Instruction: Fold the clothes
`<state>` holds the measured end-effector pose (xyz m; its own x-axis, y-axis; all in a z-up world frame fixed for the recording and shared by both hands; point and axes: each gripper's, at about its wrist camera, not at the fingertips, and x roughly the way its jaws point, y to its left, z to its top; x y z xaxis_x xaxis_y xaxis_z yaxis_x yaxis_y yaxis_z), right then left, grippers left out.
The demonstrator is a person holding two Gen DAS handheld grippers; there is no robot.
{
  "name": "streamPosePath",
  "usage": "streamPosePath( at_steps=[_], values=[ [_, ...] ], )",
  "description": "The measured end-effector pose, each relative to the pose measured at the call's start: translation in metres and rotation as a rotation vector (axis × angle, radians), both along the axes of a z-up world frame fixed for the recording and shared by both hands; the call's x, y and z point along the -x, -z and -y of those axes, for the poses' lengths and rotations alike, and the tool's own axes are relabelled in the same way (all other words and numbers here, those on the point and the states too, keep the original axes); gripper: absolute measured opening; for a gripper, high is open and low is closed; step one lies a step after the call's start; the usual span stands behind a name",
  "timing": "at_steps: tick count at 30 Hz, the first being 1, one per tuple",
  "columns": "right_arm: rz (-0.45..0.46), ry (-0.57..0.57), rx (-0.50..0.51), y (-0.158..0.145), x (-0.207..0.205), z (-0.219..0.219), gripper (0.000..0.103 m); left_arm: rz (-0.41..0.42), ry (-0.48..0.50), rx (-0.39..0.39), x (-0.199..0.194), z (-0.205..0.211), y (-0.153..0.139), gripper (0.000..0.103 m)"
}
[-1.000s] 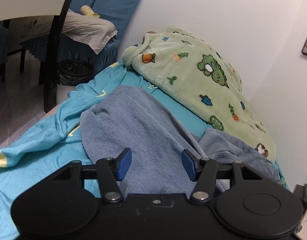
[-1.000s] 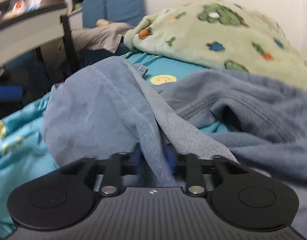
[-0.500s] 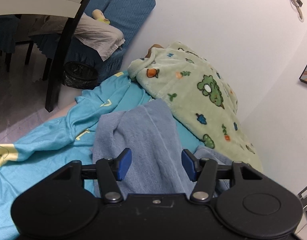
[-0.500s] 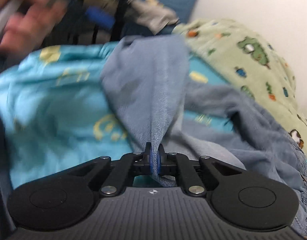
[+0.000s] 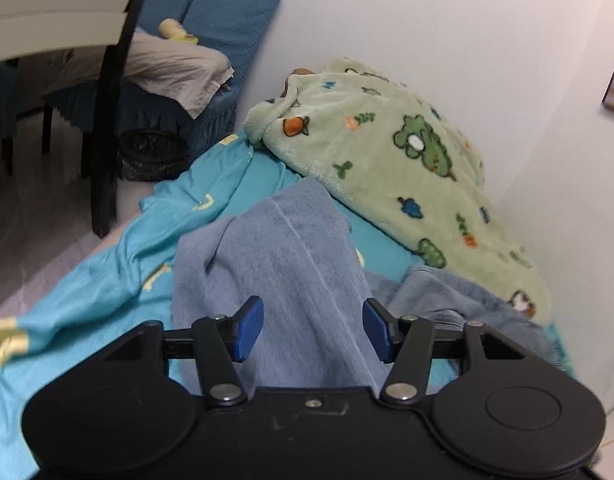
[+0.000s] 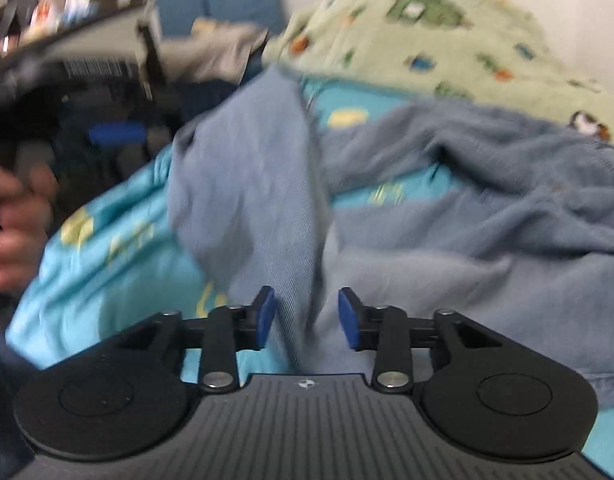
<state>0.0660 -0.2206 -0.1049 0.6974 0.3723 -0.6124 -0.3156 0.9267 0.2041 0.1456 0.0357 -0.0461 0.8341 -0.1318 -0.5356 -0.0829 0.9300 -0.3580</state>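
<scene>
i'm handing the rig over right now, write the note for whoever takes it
Left gripper: open, nothing pinched; the jeans lie under it.
Right gripper: its jaws have just been opening; the denim fold it pinched now sits loose between the pads, not gripped.
Jeans: on the turquoise sheet, one leg thrown toward the chair end, the rest bunched at right beside the green fleece blanket.
Done: one leg pulled across and let go.
Left: flatten the bunched part, line up the legs, make the folds.
</scene>
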Motion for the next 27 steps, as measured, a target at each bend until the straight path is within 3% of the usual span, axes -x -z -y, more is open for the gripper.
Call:
streamPosePath(
  at_steps=[5, 9, 15, 17, 19, 20, 22, 27],
  values=[
    [0.019, 0.148, -0.143, 0.003, -0.022, 0.028, 0.042, -0.042, -0.041, -0.095, -0.062, 0.007, 0.012, 0.052],
    [-0.067, 0.252, -0.213, 0.019, -0.052, 0.044, 0.042, -0.054, -0.086, -0.152, -0.112, 0.005, 0.023, 0.058],
    [-0.107, 0.283, -0.215, 0.032, -0.080, 0.043, 0.041, -0.147, -0.125, -0.168, -0.162, -0.006, 0.041, 0.058],
    [-0.104, 0.274, -0.229, 0.033, -0.082, 0.043, 0.040, -0.163, -0.113, -0.169, -0.169, -0.009, 0.042, 0.046],
    [-0.105, 0.266, -0.230, 0.033, -0.082, 0.043, 0.040, -0.194, -0.092, -0.162, -0.174, -0.011, 0.042, 0.012],
    [-0.110, 0.263, -0.235, 0.034, -0.082, 0.044, 0.040, -0.201, -0.080, -0.154, -0.171, -0.011, 0.041, 0.007],
    [-0.118, 0.261, -0.249, 0.035, -0.081, 0.045, 0.040, -0.214, -0.058, -0.139, -0.166, -0.010, 0.037, 0.000],
    [-0.100, 0.249, -0.245, 0.030, -0.076, 0.045, 0.039, -0.157, -0.014, -0.142, -0.125, 0.003, 0.008, 0.000]
  ],
)
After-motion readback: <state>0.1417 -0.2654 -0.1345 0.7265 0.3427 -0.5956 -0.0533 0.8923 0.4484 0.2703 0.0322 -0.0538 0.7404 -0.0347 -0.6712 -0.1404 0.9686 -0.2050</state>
